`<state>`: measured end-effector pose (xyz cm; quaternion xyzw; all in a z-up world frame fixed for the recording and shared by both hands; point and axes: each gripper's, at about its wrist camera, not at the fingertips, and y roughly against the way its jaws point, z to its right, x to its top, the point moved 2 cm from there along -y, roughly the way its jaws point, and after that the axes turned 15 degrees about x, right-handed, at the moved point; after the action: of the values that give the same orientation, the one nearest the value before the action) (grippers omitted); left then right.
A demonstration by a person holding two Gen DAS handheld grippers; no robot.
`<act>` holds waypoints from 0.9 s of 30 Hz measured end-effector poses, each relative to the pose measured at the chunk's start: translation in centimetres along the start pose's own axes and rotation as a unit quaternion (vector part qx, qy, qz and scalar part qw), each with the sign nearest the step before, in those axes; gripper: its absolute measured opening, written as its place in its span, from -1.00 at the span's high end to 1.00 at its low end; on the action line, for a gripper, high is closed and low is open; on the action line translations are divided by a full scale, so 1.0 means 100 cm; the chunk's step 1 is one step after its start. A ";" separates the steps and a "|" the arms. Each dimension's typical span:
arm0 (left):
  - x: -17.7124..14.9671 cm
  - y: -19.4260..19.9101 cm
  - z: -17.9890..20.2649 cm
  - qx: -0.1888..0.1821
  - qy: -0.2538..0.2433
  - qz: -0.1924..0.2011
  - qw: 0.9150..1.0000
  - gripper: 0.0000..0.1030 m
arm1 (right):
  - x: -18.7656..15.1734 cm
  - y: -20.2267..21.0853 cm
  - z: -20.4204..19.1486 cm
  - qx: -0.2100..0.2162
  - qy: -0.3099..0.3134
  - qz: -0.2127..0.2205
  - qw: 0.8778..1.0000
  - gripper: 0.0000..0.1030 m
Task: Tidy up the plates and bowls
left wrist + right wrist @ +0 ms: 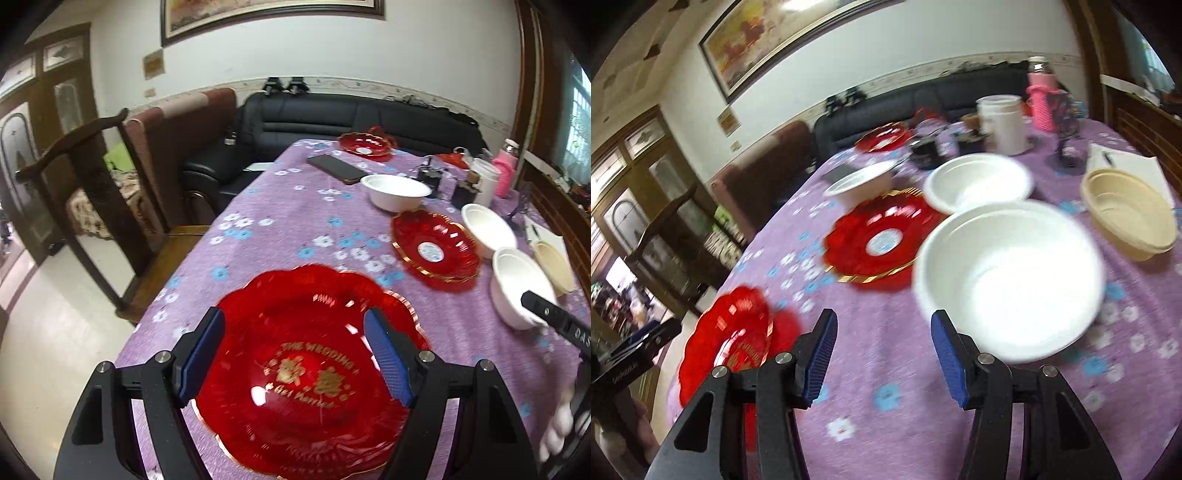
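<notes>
We see a table under a purple flowered cloth (280, 206), dishes scattered across it. At the left, our left gripper (295, 354) hangs with its blue pads spread and pinching nothing; the large red plate (306, 373) lies flat on the cloth beneath, showing between the pads but apart from them. At its one o'clock sits a smaller red plate (436, 249), with three white bowls around it at twelve, two and four o'clock. Our right gripper (884, 354) is also spread and empty, bare cloth between its pads; the nearest white bowl (1008, 280) sits at its one o'clock, just beside the right pad. The risks, as we judge them: that pad could knock the light bowl (probably disposable) into the tan bowls (1130, 218), and a thin, glossy plate rim may slip from a shallow pinch.
</notes>
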<state>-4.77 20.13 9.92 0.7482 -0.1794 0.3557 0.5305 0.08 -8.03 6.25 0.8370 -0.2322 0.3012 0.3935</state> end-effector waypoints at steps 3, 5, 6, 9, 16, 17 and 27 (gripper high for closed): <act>0.019 0.001 0.010 -0.025 -0.014 0.002 1.000 -0.50 | 0.021 0.007 0.012 -0.023 0.006 0.006 1.000 -0.11; 0.033 0.001 0.020 -0.045 -0.025 0.002 0.999 -0.51 | 0.036 0.007 0.019 -0.030 0.003 0.003 1.000 -0.11; 0.039 0.000 0.024 -0.052 -0.028 0.002 0.998 -0.55 | 0.041 0.006 0.022 -0.026 -0.003 0.000 1.000 -0.11; 0.053 -0.010 0.036 -0.069 -0.030 -0.003 0.997 -0.62 | 0.052 -0.004 0.030 0.011 -0.038 -0.011 0.999 -0.11; 0.068 -0.048 0.060 -0.116 -0.013 -0.074 0.990 -0.62 | 0.036 -0.060 0.012 0.139 -0.099 -0.080 0.982 -0.12; 0.069 -0.052 0.063 -0.119 -0.011 -0.081 0.989 -0.62 | 0.033 -0.069 0.012 0.145 -0.110 -0.090 0.979 -0.12; 0.094 -0.111 0.096 -0.144 -0.003 -0.149 0.978 -0.62 | 0.027 -0.098 0.013 0.073 -0.115 -0.075 0.988 -0.12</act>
<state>12.09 16.43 7.53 0.6833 -0.1169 0.2413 0.6791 8.56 -3.78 2.37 0.9074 -0.1896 0.1889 0.3239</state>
